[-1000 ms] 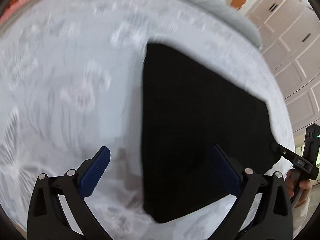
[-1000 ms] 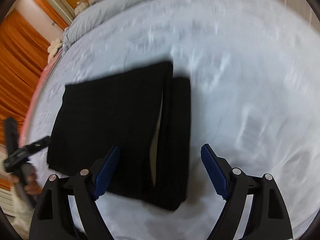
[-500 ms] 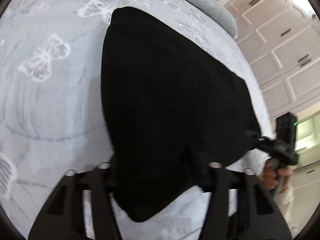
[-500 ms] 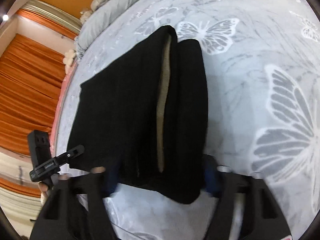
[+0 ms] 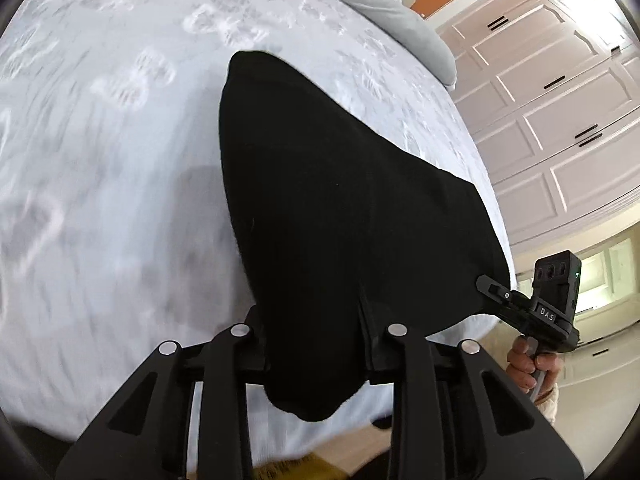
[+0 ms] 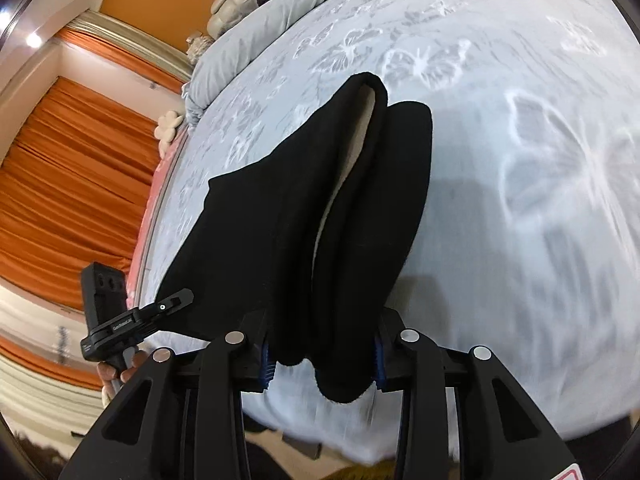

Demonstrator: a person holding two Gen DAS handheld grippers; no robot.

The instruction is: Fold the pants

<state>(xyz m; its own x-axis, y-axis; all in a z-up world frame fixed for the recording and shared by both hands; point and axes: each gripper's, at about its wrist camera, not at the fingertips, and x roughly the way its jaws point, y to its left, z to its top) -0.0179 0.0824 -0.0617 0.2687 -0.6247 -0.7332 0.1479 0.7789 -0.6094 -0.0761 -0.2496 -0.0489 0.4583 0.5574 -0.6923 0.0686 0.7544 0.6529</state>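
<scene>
The black pants [image 5: 344,216], already folded into a compact stack, are spread ahead of both tools on the butterfly-print bedspread [image 5: 100,152], with their near edge drawn up off the bed. The left gripper [image 5: 316,354] is closed on the near corner of the stack, cloth bulging out below its jaws. The right gripper [image 6: 320,354] is likewise clamped on the opposite near corner, where two thick layers are pinched together and a pale lining shows in the gap between them. In each view the other tool is seen off to the side, at the same near edge.

The step in hand is judged to be the carrying of this near edge forward, over the part lying beyond the fingers, for a further fold. Both corners should be lifted level and moved at one pace, so that the edge is kept taut and square. All layers should be held until the edge is laid on the far edge; a slipped layer would spoil the fold.
</scene>
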